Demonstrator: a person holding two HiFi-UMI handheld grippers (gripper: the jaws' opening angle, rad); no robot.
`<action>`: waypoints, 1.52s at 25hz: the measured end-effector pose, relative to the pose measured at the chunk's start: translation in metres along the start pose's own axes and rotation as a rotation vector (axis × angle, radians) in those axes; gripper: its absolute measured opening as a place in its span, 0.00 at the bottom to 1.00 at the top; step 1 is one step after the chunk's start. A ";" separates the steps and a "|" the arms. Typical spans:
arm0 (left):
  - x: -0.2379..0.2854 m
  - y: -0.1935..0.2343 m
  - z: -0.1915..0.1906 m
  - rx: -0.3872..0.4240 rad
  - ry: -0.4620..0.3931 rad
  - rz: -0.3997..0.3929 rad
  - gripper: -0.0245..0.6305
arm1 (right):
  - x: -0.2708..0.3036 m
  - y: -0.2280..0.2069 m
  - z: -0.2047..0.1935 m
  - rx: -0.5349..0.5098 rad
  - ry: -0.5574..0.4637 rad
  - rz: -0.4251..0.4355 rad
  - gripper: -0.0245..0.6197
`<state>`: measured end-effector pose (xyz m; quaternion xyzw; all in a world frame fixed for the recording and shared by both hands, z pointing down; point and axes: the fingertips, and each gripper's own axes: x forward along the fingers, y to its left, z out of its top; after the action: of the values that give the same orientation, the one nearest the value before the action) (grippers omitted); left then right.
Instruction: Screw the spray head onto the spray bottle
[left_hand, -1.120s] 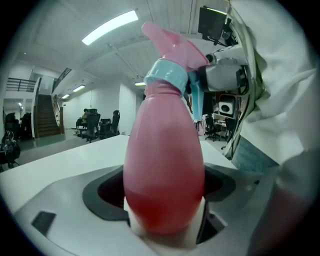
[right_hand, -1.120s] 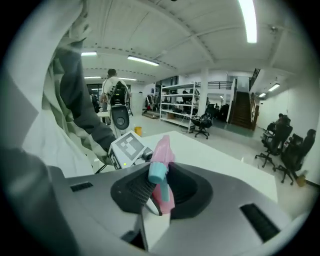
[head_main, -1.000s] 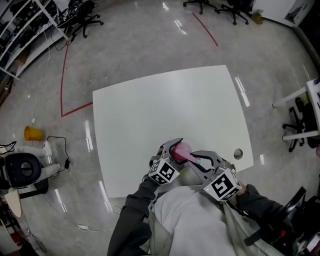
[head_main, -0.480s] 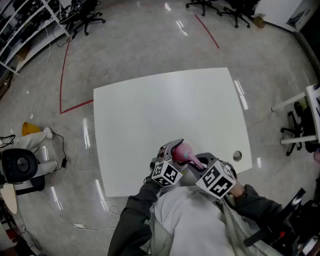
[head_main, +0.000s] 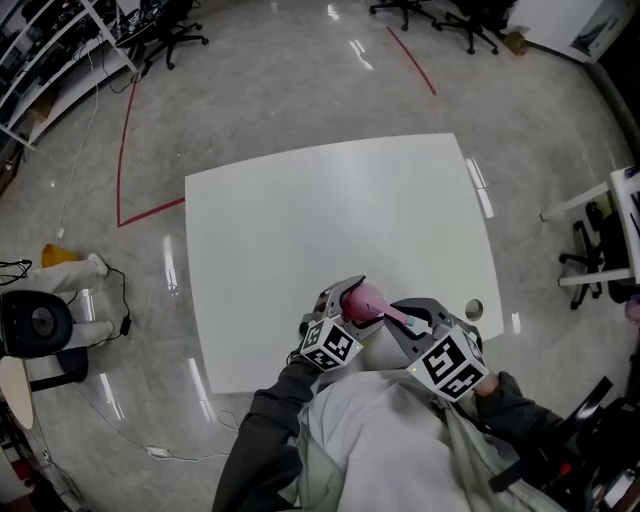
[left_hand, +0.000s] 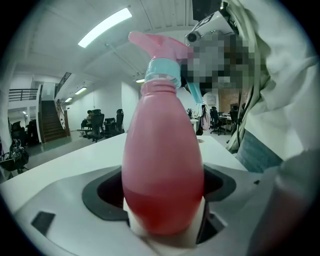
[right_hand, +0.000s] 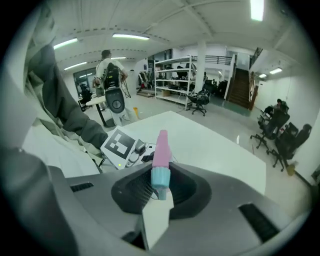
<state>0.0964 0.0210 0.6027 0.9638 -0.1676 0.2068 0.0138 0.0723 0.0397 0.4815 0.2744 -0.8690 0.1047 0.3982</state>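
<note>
The pink spray bottle (left_hand: 162, 165) stands upright between the jaws of my left gripper (left_hand: 162, 222), which is shut on its lower body. On its neck sits the spray head (left_hand: 159, 47), with its teal collar (left_hand: 162, 77). In the head view the bottle (head_main: 362, 299) is near the table's front edge, with my left gripper (head_main: 345, 307) on its left side. My right gripper (head_main: 408, 325) comes in from the right. It is shut on the pink and teal spray head (right_hand: 161, 159), which shows between the pads (right_hand: 156, 212).
The white table (head_main: 330, 220) has a round cable hole (head_main: 474, 310) at its front right. Office chairs (head_main: 160, 40) and shelves stand on the floor around it. A person (right_hand: 109, 67) stands far off in the right gripper view.
The right gripper has twisted around the spray head; its marker cube swung left, then back to the right. The left gripper and the bottle have stayed in place.
</note>
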 end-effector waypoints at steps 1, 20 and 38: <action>0.002 0.000 0.000 0.001 0.000 -0.001 0.70 | 0.001 0.001 0.000 -0.026 0.000 -0.001 0.11; 0.004 0.006 0.000 -0.003 -0.004 -0.013 0.70 | 0.017 0.000 0.032 -0.129 -0.279 0.002 0.17; 0.003 0.005 0.004 -0.002 -0.004 -0.013 0.70 | 0.008 -0.008 0.036 0.206 -0.430 -0.169 0.18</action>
<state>0.0992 0.0148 0.6004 0.9652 -0.1617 0.2048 0.0158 0.0502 0.0152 0.4634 0.4009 -0.8926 0.0981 0.1815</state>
